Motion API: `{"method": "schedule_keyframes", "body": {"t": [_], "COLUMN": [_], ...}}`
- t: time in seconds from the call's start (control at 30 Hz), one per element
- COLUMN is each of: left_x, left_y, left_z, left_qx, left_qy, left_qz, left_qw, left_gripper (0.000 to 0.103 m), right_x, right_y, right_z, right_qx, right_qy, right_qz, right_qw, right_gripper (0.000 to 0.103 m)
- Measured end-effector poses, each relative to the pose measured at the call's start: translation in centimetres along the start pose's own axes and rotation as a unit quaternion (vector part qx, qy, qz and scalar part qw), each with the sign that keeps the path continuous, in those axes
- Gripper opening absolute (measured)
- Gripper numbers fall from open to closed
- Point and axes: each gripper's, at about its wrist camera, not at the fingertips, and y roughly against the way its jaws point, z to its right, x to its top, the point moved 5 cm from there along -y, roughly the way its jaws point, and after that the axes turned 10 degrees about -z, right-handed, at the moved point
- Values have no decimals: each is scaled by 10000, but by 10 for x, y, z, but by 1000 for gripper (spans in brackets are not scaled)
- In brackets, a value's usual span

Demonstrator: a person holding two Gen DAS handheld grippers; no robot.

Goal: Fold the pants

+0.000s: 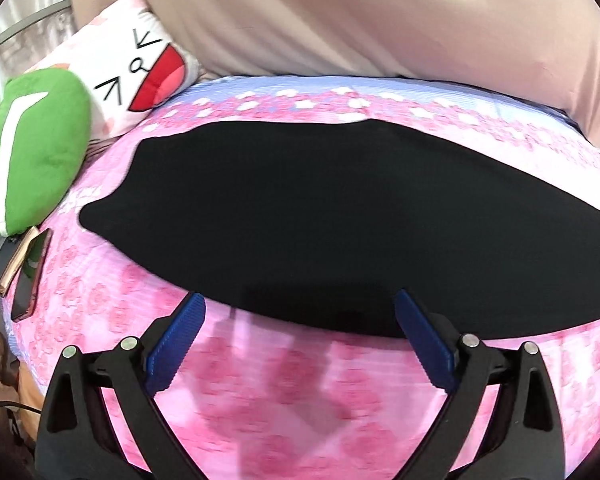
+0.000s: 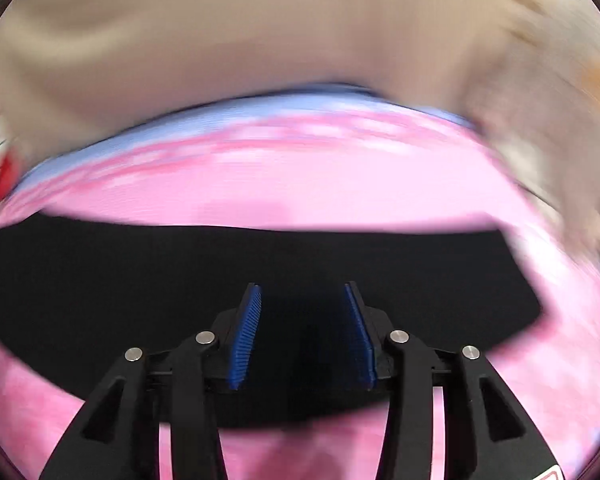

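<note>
Black pants (image 1: 300, 216) lie flat in a long folded strip across a pink flowered bedsheet (image 1: 284, 392). My left gripper (image 1: 300, 300) hovers over their near edge, jaws wide open, blue pads (image 1: 178, 344) holding nothing. In the blurred right wrist view the same pants (image 2: 100, 280) stretch across the frame. My right gripper (image 2: 302, 292) is above them, jaws partly open, with its blue pads (image 2: 246, 336) clear of the cloth and nothing gripped.
A green plush cushion (image 1: 32, 156) and a white cartoon-face pillow (image 1: 140, 68) sit at the far left. A phone (image 1: 28, 276) lies at the bed's left edge. Beige curtain (image 1: 360, 16) hangs behind the bed.
</note>
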Motion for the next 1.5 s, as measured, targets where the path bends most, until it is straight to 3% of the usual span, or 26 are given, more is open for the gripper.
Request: {"method": "schedule_keyframes", "body": {"t": [0.13, 0.23, 0.33, 0.37, 0.4, 0.43, 0.5, 0.53, 0.63, 0.67, 0.8, 0.83, 0.9, 0.93, 1.0, 1.1, 1.2, 1.27, 1.33, 1.4, 1.5], "left_x": [3, 4, 3, 3, 3, 3, 3, 4, 7, 8, 6, 6, 3, 3, 2, 0, -1, -2, -2, -1, 2], "left_y": [3, 8, 12, 12, 13, 13, 15, 15, 18, 18, 19, 20, 22, 21, 19, 17, 15, 12, 9, 9, 6], "left_z": [46, 72, 94, 101, 104, 107, 113, 117, 122, 125, 138, 141, 146, 148, 151, 152, 148, 141, 132, 114, 80], "left_qx": [-125, -192, -221, -201, -171, -136, -54, -30, -2, -9, -18, -29, -47, -49, -42, -5, -14, -13, 39, 74, 108], "left_qy": [-221, -376, -493, -536, -564, -587, -621, -640, -672, -684, -788, -818, -865, -880, -891, -894, -855, -804, -745, -591, -221], "left_qz": [-46, -55, -90, -119, -127, -125, -120, -119, -85, -79, -65, -63, -55, -57, -105, -136, -140, -172, -195, -184, -189], "left_qw": [9997, 9991, 9985, 9983, 9982, 9981, 9980, 9979, 9977, 9976, 9969, 9966, 9962, 9961, 9960, 9959, 9962, 9966, 9970, 9981, 9995], "left_gripper": [94, 94, 94, 94, 94, 94, 94, 94, 94, 94, 94, 94, 94, 95, 95, 95, 95, 95, 95, 95, 95], "right_x": [-10, -10, -9, -9, -7, -4, 0, 2, 1, 0, -3, -4, -6, -5, -1, 10, 14, 6, 6, 3, -8], "right_y": [-1, -14, -31, -32, -30, -27, -20, -14, -10, -9, -20, -24, -30, -27, -16, 10, -2, -38, -31, -14, -10], "right_z": [120, 148, 154, 148, 143, 142, 145, 144, 140, 139, 133, 133, 133, 132, 130, 133, 150, 153, 150, 153, 164], "right_qx": [-591, -263, -123, -74, -45, -56, -37, -75, -324, -359, -182, -150, -117, -111, -1, -173, -58, 26, -55, -77, 128], "right_qy": [-970, -1162, -1037, -986, -894, -829, -734, -629, -294, -256, -141, -126, -165, -181, -191, -236, -454, -560, -612, -913, -1331], "right_qz": [-37, -46, -241, -257, -189, -118, -16, 18, -53, -21, -112, -176, -237, -189, -40, 302, 72, -409, -307, -68, 7], "right_qw": [9935, 9929, 9942, 9948, 9958, 9965, 9973, 9980, 9990, 9990, 9997, 9997, 9995, 9996, 9998, 9991, 9989, 9976, 9976, 9958, 9910], "right_gripper": [45, 45, 46, 41, 21, 16, 15, 15, 42, 46, 46, 43, 16, 8, 7, 6, 7, 9, 20, 57, 64]}}
